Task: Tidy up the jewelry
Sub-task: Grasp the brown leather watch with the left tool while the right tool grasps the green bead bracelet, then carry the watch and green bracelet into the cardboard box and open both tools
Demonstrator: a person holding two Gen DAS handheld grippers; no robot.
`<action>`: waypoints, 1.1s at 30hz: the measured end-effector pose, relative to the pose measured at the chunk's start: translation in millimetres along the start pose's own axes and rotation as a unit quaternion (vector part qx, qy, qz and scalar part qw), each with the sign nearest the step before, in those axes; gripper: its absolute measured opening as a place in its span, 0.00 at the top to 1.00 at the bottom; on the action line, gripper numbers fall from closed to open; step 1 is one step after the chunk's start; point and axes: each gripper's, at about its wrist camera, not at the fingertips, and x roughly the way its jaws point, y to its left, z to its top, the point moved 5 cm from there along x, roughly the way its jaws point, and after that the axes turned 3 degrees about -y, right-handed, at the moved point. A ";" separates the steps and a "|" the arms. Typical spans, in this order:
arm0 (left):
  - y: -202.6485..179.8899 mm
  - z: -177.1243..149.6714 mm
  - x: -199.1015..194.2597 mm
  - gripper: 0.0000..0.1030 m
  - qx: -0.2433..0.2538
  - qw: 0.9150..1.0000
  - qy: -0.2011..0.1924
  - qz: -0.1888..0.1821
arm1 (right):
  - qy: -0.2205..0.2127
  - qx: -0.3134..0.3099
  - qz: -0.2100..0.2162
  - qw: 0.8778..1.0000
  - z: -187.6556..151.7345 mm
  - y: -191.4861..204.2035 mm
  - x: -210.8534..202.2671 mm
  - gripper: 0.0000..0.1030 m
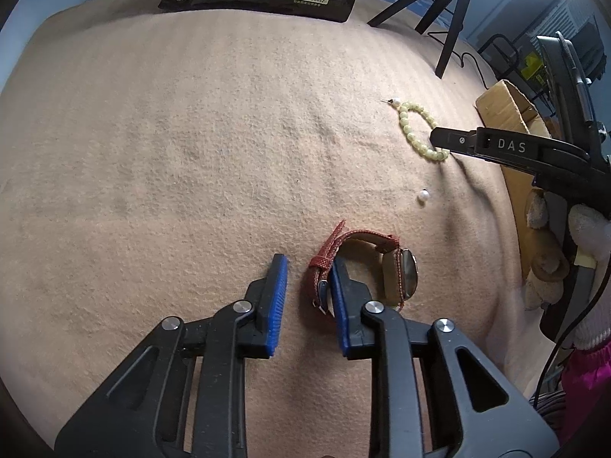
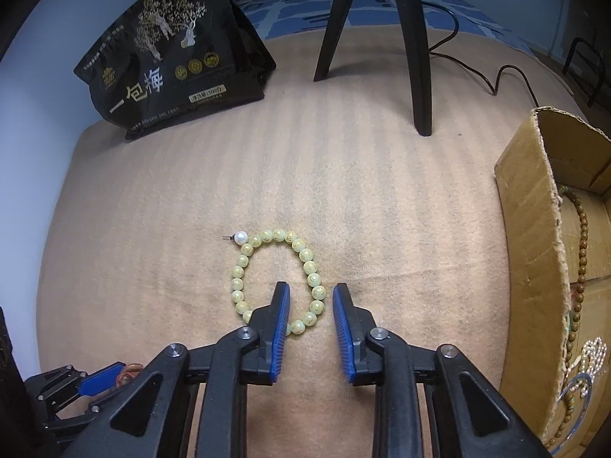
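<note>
R gripper (image 2: 311,307) jaws open astride bead bracelet (image 2: 275,274) at 12, for pickup; L gripper (image 1: 307,286) jaws open, watch strap (image 1: 324,259) beside.

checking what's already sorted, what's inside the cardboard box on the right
Inside the cardboard box, a long strand of brown wooden beads hangs along the inner wall, and a sparkly rhinestone piece lies lower down. The box wall and the frame edge hide the rest of the inside.

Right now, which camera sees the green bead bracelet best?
The right wrist view: the green bead bracelet lies as a whole ring, close up, with one side between the right hand-held gripper fingers. The left wrist view shows it small, far off and partly hidden behind that hand-held gripper.
</note>
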 end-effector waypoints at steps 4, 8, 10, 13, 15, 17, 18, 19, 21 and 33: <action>-3.1 -0.2 1.2 0.87 0.007 1.000 0.001 0.002 | -0.004 0.000 0.003 1.000 -0.7 -2.5 0.8 0.94; -5.9 0.1 2.0 0.91 0.008 1.000 0.002 0.001 | -0.008 -0.002 0.006 1.000 -3.0 -4.5 -2.1 0.95; -7.2 0.4 1.6 0.91 0.010 1.000 0.001 0.003 | -0.009 -0.004 0.008 1.000 -4.3 -4.8 -4.3 0.95; -8.7 0.9 1.4 0.91 0.013 1.000 -0.001 0.006 | -0.014 -0.004 0.011 1.000 -6.7 -6.2 -10.7 0.95; -9.4 0.8 0.0 0.91 0.013 1.000 -0.003 0.006 | -0.017 -0.003 0.013 1.000 -6.8 -6.4 -14.4 0.95; -10.1 0.9 -2.4 0.91 0.013 1.000 -0.007 0.007 | -0.021 -0.003 0.016 1.000 -6.5 -6.5 -19.3 0.95; -10.3 0.7 -3.7 0.91 0.013 1.000 -0.008 0.007 | -0.024 -0.003 0.017 1.000 -6.4 -6.4 -22.1 0.95; -10.3 0.7 -5.1 0.91 0.013 1.000 -0.010 0.007 | -0.027 -0.005 0.019 0.999 -6.4 -5.8 -25.3 0.95; -10.6 0.8 -8.5 0.91 0.013 1.000 -0.014 0.008 | -0.031 -0.009 0.020 0.999 -6.5 -4.9 -30.4 0.95; -18.4 2.8 -33.9 0.91 0.012 0.999 -0.046 0.002 | -0.059 -0.030 0.023 0.998 -13.2 -1.1 -68.1 0.95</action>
